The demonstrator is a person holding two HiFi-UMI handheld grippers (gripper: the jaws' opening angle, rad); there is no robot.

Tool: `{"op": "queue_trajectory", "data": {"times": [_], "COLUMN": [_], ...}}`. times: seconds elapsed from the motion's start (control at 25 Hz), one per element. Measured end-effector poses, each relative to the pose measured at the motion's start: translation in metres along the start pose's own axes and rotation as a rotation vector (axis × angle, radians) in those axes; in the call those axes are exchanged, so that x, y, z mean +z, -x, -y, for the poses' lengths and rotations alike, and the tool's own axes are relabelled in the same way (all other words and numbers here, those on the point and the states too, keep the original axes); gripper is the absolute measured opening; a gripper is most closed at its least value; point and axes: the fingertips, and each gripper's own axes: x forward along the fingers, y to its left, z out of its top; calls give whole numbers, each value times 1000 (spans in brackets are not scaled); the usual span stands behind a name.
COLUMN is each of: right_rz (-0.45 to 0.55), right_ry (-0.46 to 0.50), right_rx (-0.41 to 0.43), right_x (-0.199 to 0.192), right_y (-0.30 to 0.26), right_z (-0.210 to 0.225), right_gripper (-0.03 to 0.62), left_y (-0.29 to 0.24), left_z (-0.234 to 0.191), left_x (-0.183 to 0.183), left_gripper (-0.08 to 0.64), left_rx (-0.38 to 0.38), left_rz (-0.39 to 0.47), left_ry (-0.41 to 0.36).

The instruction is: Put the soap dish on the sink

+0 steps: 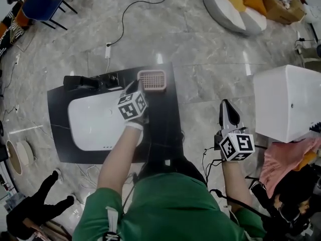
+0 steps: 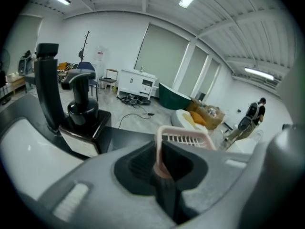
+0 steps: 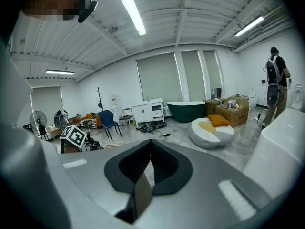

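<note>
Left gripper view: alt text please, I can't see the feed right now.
The left tool is clamped on the near rim of a pink slatted soap dish. To its left stand a black faucet and the white sink basin, set in a black counter.

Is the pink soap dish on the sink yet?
Nearly. The left claw is shut on the rim of the pink soap dish, over the black counter beside the white sink. I cannot tell if it rests there. Left to do: let go. The right claw is shut and empty.
</note>
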Motion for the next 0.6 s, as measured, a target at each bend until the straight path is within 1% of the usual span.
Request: {"op": "queue_trajectory", "data": {"times": [0.28, 0.6], "right_rz": [-6, -8], "right_ry": [2, 5], "right_rx": [-37, -40], "right_x": [0, 2], "right_y": [-1, 0], "right_z": [13, 13], "right_gripper": [-2, -2], "left_y": [-25, -38], "left_z": [-7, -14], "left_x": [-16, -24], "left_gripper": [43, 44], "left_rx": [28, 62], "left_rz": [-52, -88], "left_ry": [-20, -37]}}
